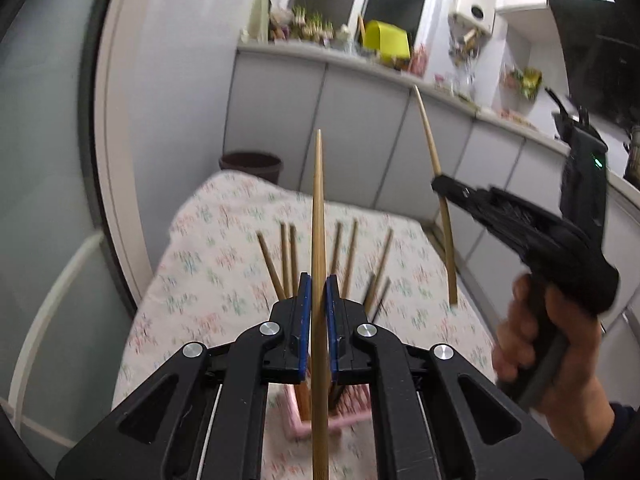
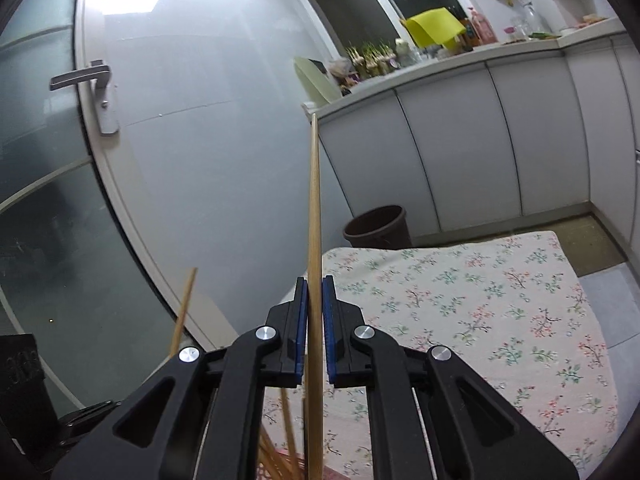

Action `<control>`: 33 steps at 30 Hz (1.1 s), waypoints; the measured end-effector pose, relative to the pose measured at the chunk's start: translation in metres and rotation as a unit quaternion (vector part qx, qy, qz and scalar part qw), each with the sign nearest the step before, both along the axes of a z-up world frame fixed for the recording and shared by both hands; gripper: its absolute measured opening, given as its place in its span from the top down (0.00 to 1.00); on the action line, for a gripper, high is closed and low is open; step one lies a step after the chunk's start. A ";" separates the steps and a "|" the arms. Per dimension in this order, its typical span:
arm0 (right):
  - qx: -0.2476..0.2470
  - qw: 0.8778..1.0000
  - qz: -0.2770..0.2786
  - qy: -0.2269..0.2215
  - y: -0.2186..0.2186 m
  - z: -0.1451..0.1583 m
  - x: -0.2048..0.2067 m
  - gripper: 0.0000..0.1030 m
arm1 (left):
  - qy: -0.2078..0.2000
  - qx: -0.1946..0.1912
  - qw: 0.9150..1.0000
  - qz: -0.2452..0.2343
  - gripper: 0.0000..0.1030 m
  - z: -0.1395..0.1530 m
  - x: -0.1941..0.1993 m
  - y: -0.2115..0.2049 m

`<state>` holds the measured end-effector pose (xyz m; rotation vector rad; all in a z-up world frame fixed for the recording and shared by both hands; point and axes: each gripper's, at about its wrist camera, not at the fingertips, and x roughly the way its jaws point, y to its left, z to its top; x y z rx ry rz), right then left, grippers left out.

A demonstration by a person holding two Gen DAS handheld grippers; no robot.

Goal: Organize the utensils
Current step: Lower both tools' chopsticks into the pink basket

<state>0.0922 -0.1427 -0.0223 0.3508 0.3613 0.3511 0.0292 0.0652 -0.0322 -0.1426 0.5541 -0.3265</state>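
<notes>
Chopstick (image 1: 319, 216) pinched upright between the blue pads (image 1: 305, 320) of the left gripper (image 1: 318, 312), thin tip up, thick end hanging below the jaws over the pink holder (image 1: 304, 428). Second chopstick (image 2: 315, 208) clamped the same way in the right gripper (image 2: 316, 312), jaws pressed tight on it about mid-length; seen from the left wrist, held aloft at the right, well above the tablecloth (image 1: 208, 264).

Likely bamboo or wood: light, stiff, smooth, round and tapered. Prone to pivoting in a pad grip if taken near one end, and to sliding along its length if squeezed on the taper. Best held near the middle or slightly toward the thick end, across the flat of the pads, as now. Not fragile, though a hard sideways knock against the holder rim could twist it out of line.

More chopsticks (image 1: 288, 256) already standing in the holder, fanned outward, just below and behind the left gripper. Probably needs a straight downward drop, thick end first, into a gap between them.

Beyond: floral tablecloth, dark bin (image 2: 378, 228) on the floor, cabinets (image 2: 460, 140), glass door (image 2: 180, 120).
</notes>
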 end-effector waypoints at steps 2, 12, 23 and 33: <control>-0.002 1.000 0.000 -0.016 0.006 -0.003 -0.005 0.93 | -0.016 -0.014 1.000 -0.003 0.93 -0.004 0.004 0.001; 0.030 0.998 -0.003 -0.060 0.033 -0.037 -0.036 0.93 | -0.103 -0.121 0.986 -0.050 0.93 -0.035 0.015 0.001; -0.001 0.997 -0.006 -0.071 0.044 -0.063 -0.046 0.93 | -0.161 -0.101 0.981 -0.043 0.93 -0.068 0.024 -0.006; -0.011 0.998 -0.001 -0.066 0.053 -0.078 -0.048 0.93 | -0.172 -0.042 0.983 -0.046 0.93 -0.078 0.003 -0.009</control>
